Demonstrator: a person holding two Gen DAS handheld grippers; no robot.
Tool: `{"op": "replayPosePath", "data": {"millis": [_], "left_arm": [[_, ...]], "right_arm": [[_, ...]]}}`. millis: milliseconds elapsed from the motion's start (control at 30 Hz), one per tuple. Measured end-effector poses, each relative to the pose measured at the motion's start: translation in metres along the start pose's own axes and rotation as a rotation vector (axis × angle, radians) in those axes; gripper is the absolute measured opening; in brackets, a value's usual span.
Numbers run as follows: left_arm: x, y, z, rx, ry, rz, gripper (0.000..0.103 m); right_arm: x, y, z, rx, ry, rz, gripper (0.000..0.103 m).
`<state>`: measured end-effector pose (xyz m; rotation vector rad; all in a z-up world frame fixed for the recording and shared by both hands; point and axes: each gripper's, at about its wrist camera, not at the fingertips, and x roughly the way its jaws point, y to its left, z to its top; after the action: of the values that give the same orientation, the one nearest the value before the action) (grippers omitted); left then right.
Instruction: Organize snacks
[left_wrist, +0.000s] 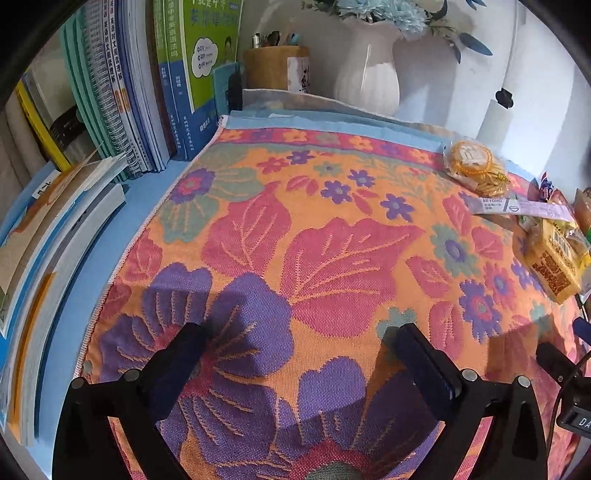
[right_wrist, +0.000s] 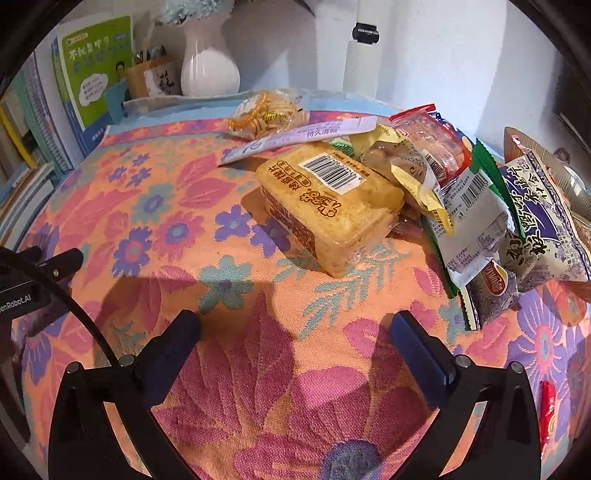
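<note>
A heap of snack packets lies on a flowered cloth (right_wrist: 184, 229). In the right wrist view a yellow wrapped cake pack (right_wrist: 328, 206) with a barcode sits nearest, a clear bag of yellow crackers (right_wrist: 267, 114) lies behind it, and a red packet (right_wrist: 432, 144), a grey-green packet (right_wrist: 469, 218) and a blue-and-white bag (right_wrist: 543, 218) pile up to the right. My right gripper (right_wrist: 295, 325) stands open over bare cloth, short of the cake pack. My left gripper (left_wrist: 299, 336) is open too, above the flowered cloth (left_wrist: 295, 240), with the cracker bag (left_wrist: 474, 168) and the cake pack (left_wrist: 554, 258) far off to its right.
Books (left_wrist: 122, 92) stand and lie along the left side. A white vase (left_wrist: 369, 70) with blue flowers and a brown pen cup (left_wrist: 275, 66) stand at the back against the white wall. A small red packet (right_wrist: 548, 413) lies at the right edge of the right wrist view.
</note>
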<state>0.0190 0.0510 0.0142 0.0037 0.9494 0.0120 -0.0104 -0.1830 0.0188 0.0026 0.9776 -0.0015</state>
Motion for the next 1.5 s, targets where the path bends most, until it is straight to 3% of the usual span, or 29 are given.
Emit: {"op": "replayPosePath", "data": {"millis": [1500], "left_arm": [[-0.0001, 0.0002, -0.0004, 0.001, -0.002, 0.0, 0.103]], "right_arm": [[-0.0006, 0.0012, -0.0004, 0.001, 0.0, 0.0, 0.103]]}}
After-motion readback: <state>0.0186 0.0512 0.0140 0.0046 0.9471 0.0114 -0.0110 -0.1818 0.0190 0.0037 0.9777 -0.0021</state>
